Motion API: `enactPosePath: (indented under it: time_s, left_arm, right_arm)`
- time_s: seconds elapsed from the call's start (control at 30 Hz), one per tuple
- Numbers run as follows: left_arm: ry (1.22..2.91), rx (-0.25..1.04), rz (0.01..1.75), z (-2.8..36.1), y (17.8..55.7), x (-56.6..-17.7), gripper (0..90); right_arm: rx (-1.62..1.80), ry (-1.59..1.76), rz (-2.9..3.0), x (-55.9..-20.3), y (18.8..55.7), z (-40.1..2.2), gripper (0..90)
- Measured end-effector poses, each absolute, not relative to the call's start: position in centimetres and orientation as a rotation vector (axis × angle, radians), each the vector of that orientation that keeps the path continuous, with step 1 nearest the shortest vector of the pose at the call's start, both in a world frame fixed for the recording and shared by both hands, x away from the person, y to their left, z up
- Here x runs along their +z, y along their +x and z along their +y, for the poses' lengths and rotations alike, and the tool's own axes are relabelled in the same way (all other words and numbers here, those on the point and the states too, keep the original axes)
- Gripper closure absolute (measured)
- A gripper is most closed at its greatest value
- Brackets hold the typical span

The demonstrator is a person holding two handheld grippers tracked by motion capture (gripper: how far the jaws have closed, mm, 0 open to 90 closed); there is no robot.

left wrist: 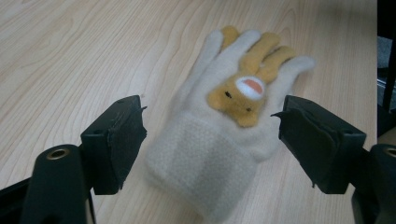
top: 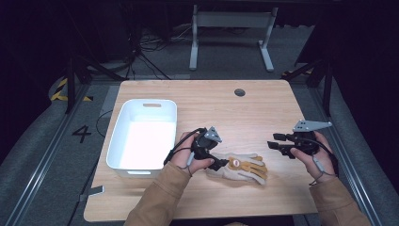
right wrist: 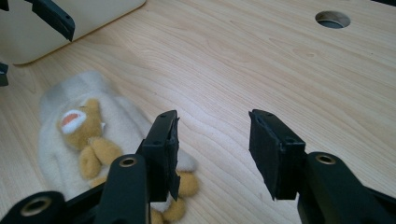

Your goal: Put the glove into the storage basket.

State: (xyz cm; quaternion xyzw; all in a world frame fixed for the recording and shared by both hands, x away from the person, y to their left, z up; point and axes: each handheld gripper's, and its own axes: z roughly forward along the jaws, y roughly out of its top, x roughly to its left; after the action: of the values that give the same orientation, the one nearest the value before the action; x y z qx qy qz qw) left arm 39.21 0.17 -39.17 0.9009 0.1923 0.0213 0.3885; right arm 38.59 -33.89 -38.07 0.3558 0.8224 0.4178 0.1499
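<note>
A cream glove with a tan bear face sewn on its back lies flat on the wooden table, near the front edge. My left gripper stands open at the glove's cuff end. In the left gripper view the jaws of the left gripper flank the cuff of the glove with a gap on each side. My right gripper hovers to the right of the glove, open, pointing left. Between the jaws of the right gripper there is only bare wood, and the glove lies to their left.
A white plastic bin stands at the table's left, its wall just beyond the glove. A round cable hole sits near the far edge. A cable trails from each gripper over the hands.
</note>
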Motion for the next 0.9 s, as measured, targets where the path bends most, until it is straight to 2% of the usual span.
enactPosePath:
  time_s: [0.13, 0.47, 0.77, 0.9]
  left_arm:
    - [2.295, 0.045, 0.467, 0.1, 39.5, -39.4, 23.1]
    - [2.301, 0.027, 0.284, 0.1, 40.0, -41.4, 22.4]
    - [2.323, 0.005, 0.27, -0.8, 40.1, -42.8, 20.3]
    - [2.348, 0.022, 0.212, -1.6, 39.8, -43.5, 19.4]
  right_arm:
    - [1.204, 1.032, 2.352, -38.0, 38.5, -34.3, 52.6]
    - [1.222, 1.046, 2.359, -38.2, 38.6, -34.7, 51.8]
    - [1.23, 1.04, 2.37, -38.2, 38.5, -34.5, 51.6]
    - [1.226, 1.037, 2.375, -38.3, 38.6, -34.5, 51.3]
